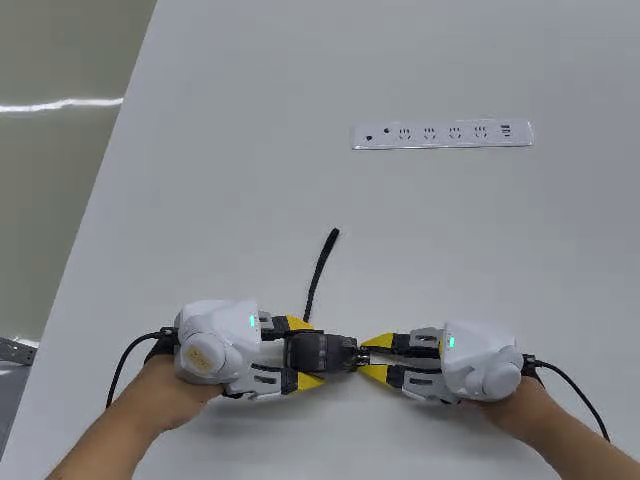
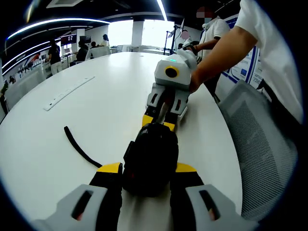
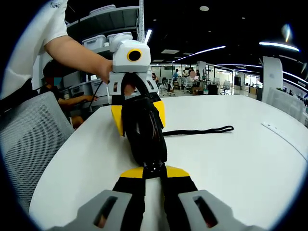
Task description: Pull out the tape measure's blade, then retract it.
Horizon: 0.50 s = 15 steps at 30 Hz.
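Observation:
A black tape measure [image 1: 322,353] lies on the white table [image 1: 300,150], its black wrist strap [image 1: 320,272] trailing away from me. My left gripper [image 1: 312,352] is shut on the case, yellow pads on both sides; in the left gripper view the case [image 2: 150,156] sits between the jaws of that gripper [image 2: 148,168]. My right gripper [image 1: 368,357] faces it from the right, its jaws nearly together on the blade's end at the case mouth. In the right gripper view the tape measure [image 3: 144,122] stands just beyond the right gripper [image 3: 154,172]. Almost no blade shows.
A white power strip [image 1: 441,133] lies farther back on the table, right of centre. The table's left edge [image 1: 100,190] runs diagonally, with floor beyond it. A mesh chair [image 2: 260,144] stands behind the near edge. People sit and stand in the background office.

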### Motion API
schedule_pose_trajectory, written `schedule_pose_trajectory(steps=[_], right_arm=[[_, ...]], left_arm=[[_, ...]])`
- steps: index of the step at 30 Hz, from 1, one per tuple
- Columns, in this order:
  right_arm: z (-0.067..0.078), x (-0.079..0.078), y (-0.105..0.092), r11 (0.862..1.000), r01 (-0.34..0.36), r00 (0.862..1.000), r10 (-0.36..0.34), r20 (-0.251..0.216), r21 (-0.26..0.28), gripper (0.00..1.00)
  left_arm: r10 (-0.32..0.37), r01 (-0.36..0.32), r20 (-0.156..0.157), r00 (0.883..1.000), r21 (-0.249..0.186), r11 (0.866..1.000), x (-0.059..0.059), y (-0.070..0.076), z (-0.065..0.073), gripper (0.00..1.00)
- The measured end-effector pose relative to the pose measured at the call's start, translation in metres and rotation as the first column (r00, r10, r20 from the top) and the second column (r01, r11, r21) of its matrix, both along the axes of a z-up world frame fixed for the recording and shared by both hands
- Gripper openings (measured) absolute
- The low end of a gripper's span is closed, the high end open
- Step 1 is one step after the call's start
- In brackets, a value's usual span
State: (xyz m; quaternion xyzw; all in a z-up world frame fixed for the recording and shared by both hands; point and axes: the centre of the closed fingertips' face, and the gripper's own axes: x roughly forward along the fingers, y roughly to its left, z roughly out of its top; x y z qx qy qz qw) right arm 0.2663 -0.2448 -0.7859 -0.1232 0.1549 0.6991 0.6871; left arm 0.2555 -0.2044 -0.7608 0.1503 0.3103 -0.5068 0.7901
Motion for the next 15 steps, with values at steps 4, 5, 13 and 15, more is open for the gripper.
schedule_pose_trajectory(steps=[4,5,13,15], right_arm=[[0.0000,-0.0005,-0.0002,1.000,0.000,1.000,0.000,0.001,0.002,0.13],[0.0001,-0.0007,-0.0002,1.000,0.000,1.000,0.000,0.003,0.002,0.13],[0.0008,-0.0004,-0.0005,1.000,-0.005,1.000,0.005,0.006,-0.001,0.12],[0.0007,0.0002,-0.0011,1.000,-0.002,1.000,0.002,-0.004,-0.001,0.12]], left_arm=[[0.000,0.000,0.001,1.000,0.002,1.000,-0.0003,0.0000,0.0000,0.35],[0.000,0.000,0.001,1.000,0.001,1.000,-0.0004,0.0000,0.0000,0.35],[-0.002,0.002,0.006,1.000,-0.001,1.000,0.0003,-0.0001,0.0008,0.34],[0.000,0.000,0.003,1.000,-0.003,1.000,0.0007,-0.0003,0.0009,0.34]])
